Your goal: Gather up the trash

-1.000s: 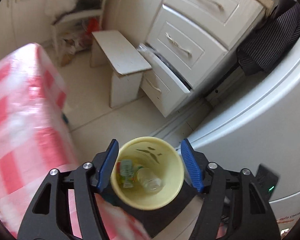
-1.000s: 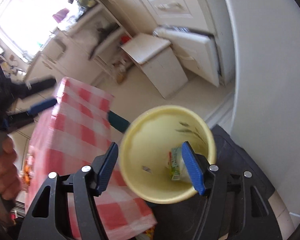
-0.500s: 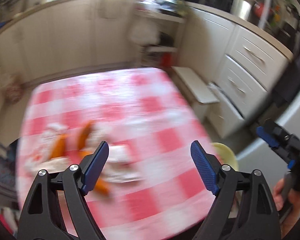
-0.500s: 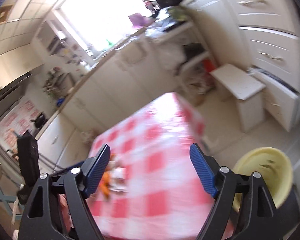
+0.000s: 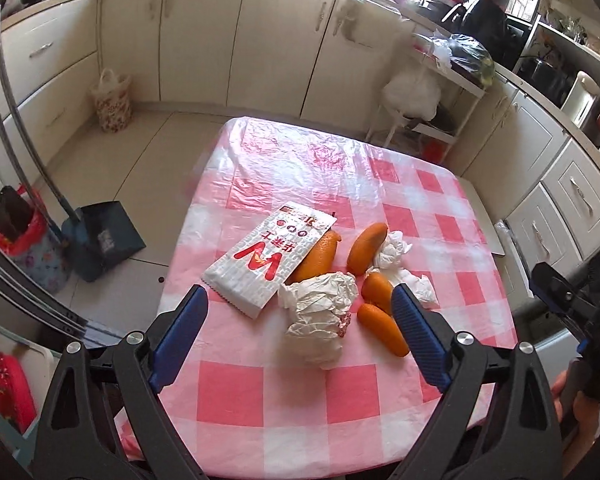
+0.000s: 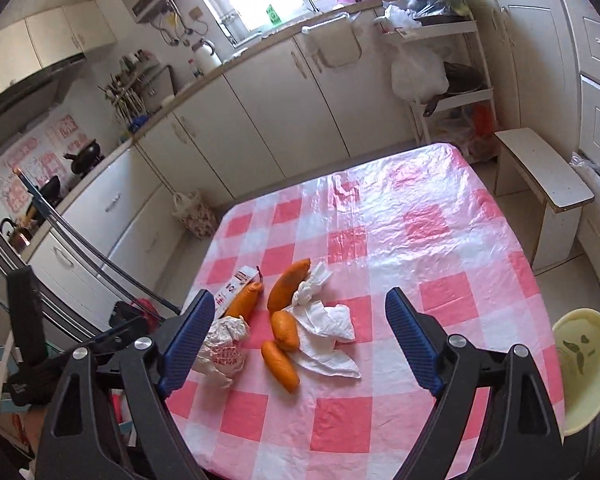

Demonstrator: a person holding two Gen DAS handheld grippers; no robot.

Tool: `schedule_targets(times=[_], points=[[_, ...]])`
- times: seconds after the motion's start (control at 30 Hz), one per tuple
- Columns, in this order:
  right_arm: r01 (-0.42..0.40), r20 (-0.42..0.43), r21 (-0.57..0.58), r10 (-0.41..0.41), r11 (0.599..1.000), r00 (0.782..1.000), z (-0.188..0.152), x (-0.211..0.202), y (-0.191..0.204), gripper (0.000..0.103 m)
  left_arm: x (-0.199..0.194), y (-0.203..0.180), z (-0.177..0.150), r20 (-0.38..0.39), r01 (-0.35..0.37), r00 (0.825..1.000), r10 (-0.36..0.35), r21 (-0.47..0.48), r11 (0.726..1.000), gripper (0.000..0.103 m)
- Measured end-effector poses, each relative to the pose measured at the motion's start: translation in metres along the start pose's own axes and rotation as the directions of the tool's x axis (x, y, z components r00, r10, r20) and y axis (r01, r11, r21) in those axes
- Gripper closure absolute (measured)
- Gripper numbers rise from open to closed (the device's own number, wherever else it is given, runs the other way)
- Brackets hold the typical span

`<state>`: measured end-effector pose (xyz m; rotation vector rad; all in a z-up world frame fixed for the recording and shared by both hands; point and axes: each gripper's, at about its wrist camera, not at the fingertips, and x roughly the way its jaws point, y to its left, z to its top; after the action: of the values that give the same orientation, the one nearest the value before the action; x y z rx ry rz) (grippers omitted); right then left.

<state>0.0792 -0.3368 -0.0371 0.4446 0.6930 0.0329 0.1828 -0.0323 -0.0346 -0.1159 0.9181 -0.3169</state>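
Trash lies on a table with a pink-checked cloth [image 5: 300, 392]. There is a white paper bag with a red M [image 5: 260, 264], a crumpled wrapper [image 5: 320, 320], crumpled tissues [image 5: 396, 248] and several orange peel pieces [image 5: 366, 248]. My left gripper [image 5: 300, 312] hangs above the near side of the heap, jaws opening, nothing between them. My right gripper [image 6: 300, 312] looks down on the wrapper [image 6: 222, 350], tissues [image 6: 324, 332] and peels [image 6: 288, 284] from the other side. Its jaws are opening too and are empty. A yellow bin [image 6: 584, 364] stands past the table's right edge.
A blue dustpan [image 5: 104, 236] and a floral bag [image 5: 112, 100] sit on the floor left of the table. A white stool [image 6: 540, 172] and a wire rack with bags [image 6: 444, 60] stand beyond the table. Cream cabinets line the walls.
Both grippers swung away from the yellow bin, which held a bottle and a wrapper, and now face the table's trash. Both pairs of jaws stand wider.
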Motion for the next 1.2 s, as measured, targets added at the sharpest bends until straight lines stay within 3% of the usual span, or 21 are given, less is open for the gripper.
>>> schedule_targets(times=[0.5,1.2], points=[[0.091,-0.036,0.074,-0.089,0.993,0.995,0.000,0.011,-0.010,0.019,0.004,0.007,-0.005,-0.064,0.025,0.998,-0.028,-0.042,0.999,0.013],[0.097,-0.029,0.108,-0.095,0.989,0.995,0.002,0.006,-0.021,0.019,0.011,0.005,-0.007,-0.088,0.000,0.996,-0.003,-0.034,0.999,0.013]])
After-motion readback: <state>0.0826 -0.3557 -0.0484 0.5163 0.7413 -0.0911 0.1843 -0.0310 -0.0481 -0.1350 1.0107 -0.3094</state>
